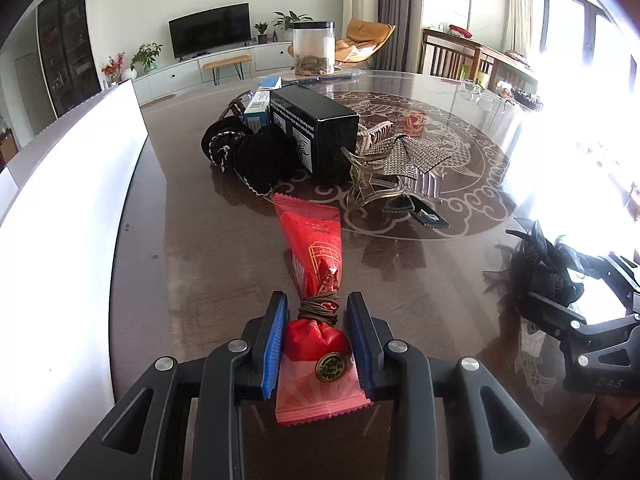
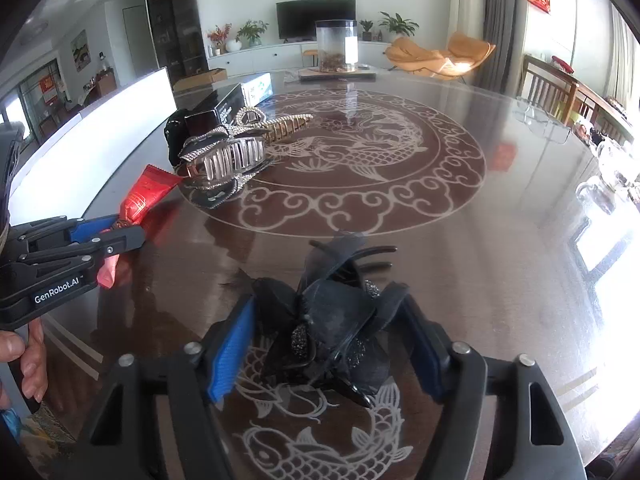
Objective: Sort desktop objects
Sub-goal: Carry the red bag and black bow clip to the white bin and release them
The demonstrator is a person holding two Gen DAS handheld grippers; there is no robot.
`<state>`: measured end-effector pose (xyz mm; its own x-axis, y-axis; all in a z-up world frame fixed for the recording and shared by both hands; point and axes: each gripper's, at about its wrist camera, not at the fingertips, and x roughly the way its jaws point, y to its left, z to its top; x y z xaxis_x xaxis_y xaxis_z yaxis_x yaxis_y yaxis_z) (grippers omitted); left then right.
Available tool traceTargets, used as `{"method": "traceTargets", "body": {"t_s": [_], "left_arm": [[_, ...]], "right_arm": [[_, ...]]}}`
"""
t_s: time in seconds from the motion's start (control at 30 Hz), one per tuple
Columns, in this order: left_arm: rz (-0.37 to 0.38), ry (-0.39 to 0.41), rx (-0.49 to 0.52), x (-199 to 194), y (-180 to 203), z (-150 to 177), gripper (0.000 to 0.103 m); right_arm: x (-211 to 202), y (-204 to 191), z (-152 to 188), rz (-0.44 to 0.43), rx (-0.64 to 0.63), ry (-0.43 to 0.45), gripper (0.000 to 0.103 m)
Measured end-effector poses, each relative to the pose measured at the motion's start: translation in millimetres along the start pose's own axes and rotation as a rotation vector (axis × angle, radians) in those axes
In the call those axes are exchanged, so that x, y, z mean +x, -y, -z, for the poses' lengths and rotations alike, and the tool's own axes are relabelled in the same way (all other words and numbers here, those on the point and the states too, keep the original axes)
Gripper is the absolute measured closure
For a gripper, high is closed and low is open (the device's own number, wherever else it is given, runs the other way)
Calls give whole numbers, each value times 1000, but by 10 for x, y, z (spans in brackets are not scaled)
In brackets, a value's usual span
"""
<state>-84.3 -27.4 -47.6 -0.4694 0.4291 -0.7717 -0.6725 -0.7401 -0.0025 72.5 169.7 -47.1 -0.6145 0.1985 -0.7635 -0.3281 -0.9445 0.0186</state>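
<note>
We count one red snack packet (image 1: 316, 240), one black box (image 1: 316, 128), one blue-and-white box (image 1: 256, 110), one clear jar (image 1: 313, 48), one black scrunchie (image 1: 256, 156), and three hair claws: gold (image 1: 366, 184), rhinestone (image 2: 228, 156), black (image 2: 328, 320).

My left wrist camera sits just behind my left gripper (image 1: 318, 312) and looks forward along its jaws, low and close over the table (image 1: 192, 240). Ahead of those jaws lie the black box (image 1: 316, 128) and the rhinestone clip (image 1: 412, 160); off to their right my right gripper (image 1: 580, 320) enters at the edge.

My right wrist camera sits likewise behind my right gripper (image 2: 328, 344), facing the same way, equally near the tabletop. Left of its jaws my left gripper (image 2: 92, 240) shows. Both views share the box (image 2: 224, 104), the clip (image 2: 228, 156), the far jar (image 1: 313, 48) (image 2: 336, 46), the television (image 1: 210, 36) (image 2: 316, 18).
</note>
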Motion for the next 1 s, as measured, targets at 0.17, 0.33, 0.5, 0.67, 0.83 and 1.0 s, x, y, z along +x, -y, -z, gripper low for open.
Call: {"method": "traceTargets", "body": {"t_s": [0.17,0.33,0.5,0.67,0.83,1.0], "left_arm": [[45,-22,-64,-143,-31,205,6],[7,-62,-92,-72,-52,116,6],[-42,-103,-41,116,37,-76,4],[-4,-87,27,7,212,-127,80],[100,-85,10,-264,313,-17,80],[200,-13,-28,-848,302,-78,80]], "right_arm": [[-139,91,214,20,32,41,4],[-136,119,196,14,33,36,1],[-69,102,-12,-63,74,-35,3],[6,-54,-166,1,-24,-88,64],[-224,155,-96,-106,130,-101,65],[-591,153,-174,-173,168,-72,65]]}}
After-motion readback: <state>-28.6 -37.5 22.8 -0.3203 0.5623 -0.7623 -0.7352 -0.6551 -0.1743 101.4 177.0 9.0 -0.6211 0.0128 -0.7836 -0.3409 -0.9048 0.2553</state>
